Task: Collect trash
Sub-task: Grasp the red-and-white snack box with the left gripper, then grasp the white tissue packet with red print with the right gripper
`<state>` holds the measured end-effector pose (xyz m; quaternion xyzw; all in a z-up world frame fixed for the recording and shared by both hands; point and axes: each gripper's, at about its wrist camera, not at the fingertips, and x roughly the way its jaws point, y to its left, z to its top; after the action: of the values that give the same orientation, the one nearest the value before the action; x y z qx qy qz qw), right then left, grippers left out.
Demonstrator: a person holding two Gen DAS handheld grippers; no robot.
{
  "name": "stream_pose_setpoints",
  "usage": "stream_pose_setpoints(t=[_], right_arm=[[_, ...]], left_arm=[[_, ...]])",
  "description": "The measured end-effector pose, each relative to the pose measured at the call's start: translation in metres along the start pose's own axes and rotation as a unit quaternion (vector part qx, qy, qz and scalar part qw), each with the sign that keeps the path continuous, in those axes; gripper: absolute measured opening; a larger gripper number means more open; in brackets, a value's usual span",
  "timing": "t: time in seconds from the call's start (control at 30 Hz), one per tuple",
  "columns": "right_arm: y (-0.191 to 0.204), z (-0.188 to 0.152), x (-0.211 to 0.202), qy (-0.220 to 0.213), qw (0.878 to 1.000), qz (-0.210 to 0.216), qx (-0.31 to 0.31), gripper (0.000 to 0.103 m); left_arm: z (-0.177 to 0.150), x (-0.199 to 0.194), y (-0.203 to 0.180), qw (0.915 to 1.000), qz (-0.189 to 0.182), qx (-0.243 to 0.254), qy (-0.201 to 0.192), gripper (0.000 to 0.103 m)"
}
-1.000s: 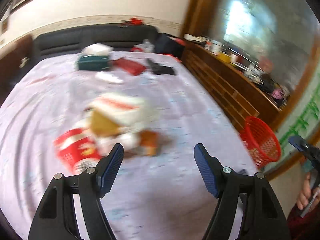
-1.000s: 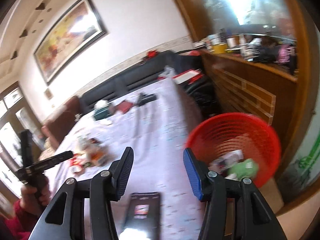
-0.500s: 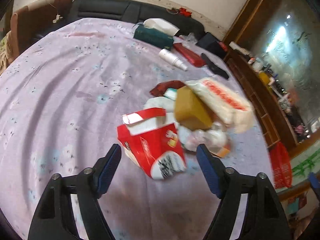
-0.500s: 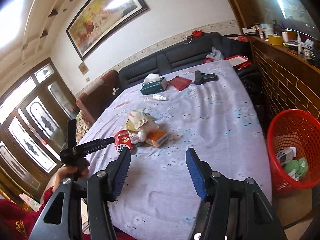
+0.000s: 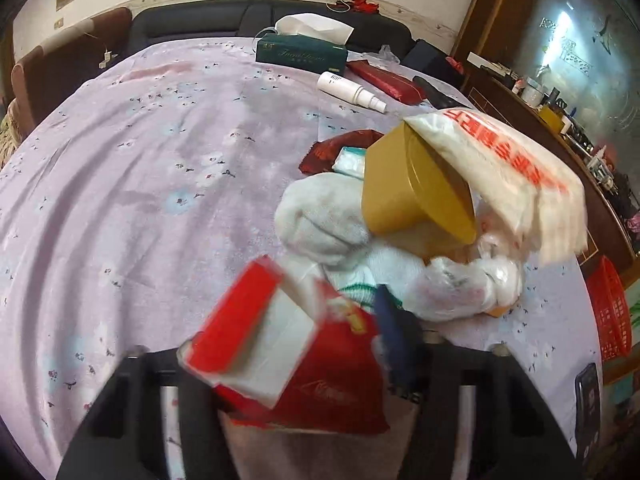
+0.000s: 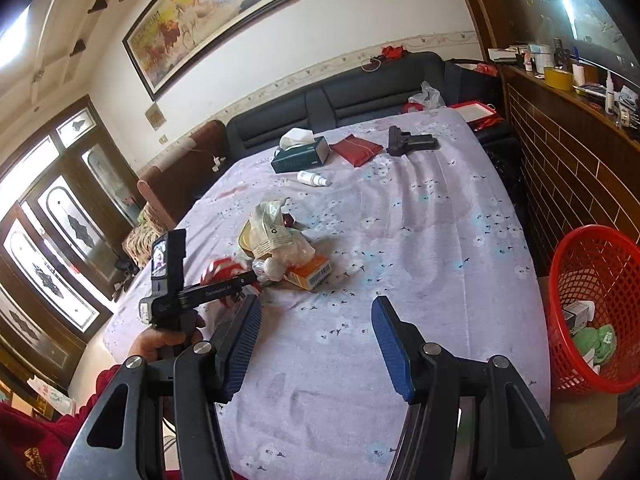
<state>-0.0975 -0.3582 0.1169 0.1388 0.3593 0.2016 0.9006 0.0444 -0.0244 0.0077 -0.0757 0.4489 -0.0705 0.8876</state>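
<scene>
A pile of trash lies mid-table on the lilac cloth: a red and white carton [image 5: 280, 344], a gold tin [image 5: 412, 188], white plastic bags [image 5: 512, 160] and an orange box [image 6: 310, 272]. My left gripper [image 5: 296, 344] is shut on the red carton, which fills the space between its fingers; it also shows in the right wrist view [image 6: 232, 280] at the pile's left. My right gripper [image 6: 316, 344] is open and empty above the table's near edge. A red mesh bin [image 6: 596, 308] with some trash in it stands at the right.
At the far end lie a green tissue box [image 6: 302, 154], a white spray bottle [image 6: 314, 179], a red pouch [image 6: 356, 149] and a black item [image 6: 410, 142]. A dark sofa [image 6: 360, 92] stands behind. A wooden counter [image 6: 580, 128] runs along the right. A phone [image 5: 586, 400] lies near the table edge.
My left gripper has moved in on the red carton and closed on it. My right gripper has swung from the red bin toward the table and stays open.
</scene>
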Motion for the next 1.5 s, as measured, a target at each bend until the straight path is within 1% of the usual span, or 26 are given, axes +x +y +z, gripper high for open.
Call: stream_pose_setpoints(t=[0.03, 0.13, 0.23, 0.37, 0.47, 0.5, 0.57, 0.63, 0.73, 0.83, 0.93, 0.97, 1.03, 1.1, 1.2, 1.27, 1.37, 1.43, 1.5], right_arm=[[0.002, 0.002, 0.004, 0.003, 1.0, 0.0, -0.004, 0.062], [0.009, 0.014, 0.018, 0.016, 1.0, 0.005, -0.018, 0.062], [0.018, 0.03, 0.039, 0.035, 0.998, 0.019, -0.038, 0.062], [0.026, 0.055, 0.08, 0.061, 0.996, 0.026, -0.063, 0.062], [0.021, 0.076, 0.109, 0.075, 0.995, 0.016, -0.068, 0.062], [0.018, 0.085, 0.12, 0.081, 0.994, 0.019, -0.067, 0.062], [0.011, 0.097, 0.136, 0.083, 0.995, 0.007, -0.057, 0.062], [0.005, 0.108, 0.157, 0.102, 0.993, 0.012, -0.063, 0.062], [-0.005, 0.119, 0.189, 0.124, 0.989, -0.009, -0.08, 0.063], [-0.022, 0.127, 0.216, 0.144, 0.986, -0.025, -0.083, 0.062], [-0.05, 0.138, 0.232, 0.135, 0.989, -0.04, -0.052, 0.062], [-0.059, 0.14, 0.237, 0.135, 0.989, -0.032, -0.041, 0.062], [-0.068, 0.143, 0.247, 0.149, 0.988, -0.012, -0.032, 0.062], [-0.075, 0.145, 0.256, 0.152, 0.988, -0.006, -0.019, 0.062], [-0.085, 0.144, 0.277, 0.174, 0.985, 0.008, 0.007, 0.062], [-0.082, 0.139, 0.287, 0.195, 0.98, 0.026, 0.006, 0.062], [-0.069, 0.131, 0.287, 0.201, 0.978, 0.056, 0.0, 0.062], [-0.06, 0.126, 0.286, 0.206, 0.977, 0.061, -0.015, 0.062], [-0.053, 0.119, 0.287, 0.216, 0.975, 0.046, -0.029, 0.062]], left_arm=[[-0.002, -0.003, 0.002, 0.9999, -0.011, -0.002, -0.001, 0.044], [-0.004, -0.012, 0.005, 0.9998, -0.017, 0.001, -0.007, 0.035], [-0.009, -0.023, 0.007, 0.9995, -0.03, 0.004, -0.011, 0.03], [-0.012, -0.037, 0.009, 0.9988, -0.044, 0.006, -0.021, 0.029], [-0.013, -0.043, 0.01, 0.9984, -0.049, 0.008, -0.028, 0.029], [-0.012, -0.045, 0.009, 0.9981, -0.053, 0.011, -0.028, 0.029], [-0.012, -0.045, 0.008, 0.998, -0.054, 0.016, -0.029, 0.029], [-0.012, -0.044, 0.005, 0.9977, -0.058, 0.024, -0.026, 0.029], [-0.012, -0.041, 0.005, 0.9976, -0.061, 0.026, -0.021, 0.029], [-0.013, -0.038, 0.005, 0.9974, -0.064, 0.027, -0.017, 0.029], [-0.013, -0.035, 0.004, 0.9973, -0.068, 0.027, -0.013, 0.029], [-0.013, -0.035, 0.004, 0.9972, -0.069, 0.028, -0.012, 0.029], [-0.012, -0.033, 0.003, 0.9972, -0.068, 0.029, -0.011, 0.029], [-0.012, -0.032, 0.003, 0.9971, -0.069, 0.029, -0.01, 0.029], [-0.011, -0.03, 0.002, 0.9971, -0.071, 0.028, -0.007, 0.029], [-0.011, -0.029, 0.003, 0.9969, -0.073, 0.027, -0.007, 0.029], [-0.01, -0.027, 0.004, 0.9969, -0.074, 0.025, -0.005, 0.029], [-0.01, -0.025, 0.004, 0.9969, -0.074, 0.026, -0.004, 0.029], [-0.01, -0.026, 0.003, 0.9968, -0.074, 0.029, -0.005, 0.029]])
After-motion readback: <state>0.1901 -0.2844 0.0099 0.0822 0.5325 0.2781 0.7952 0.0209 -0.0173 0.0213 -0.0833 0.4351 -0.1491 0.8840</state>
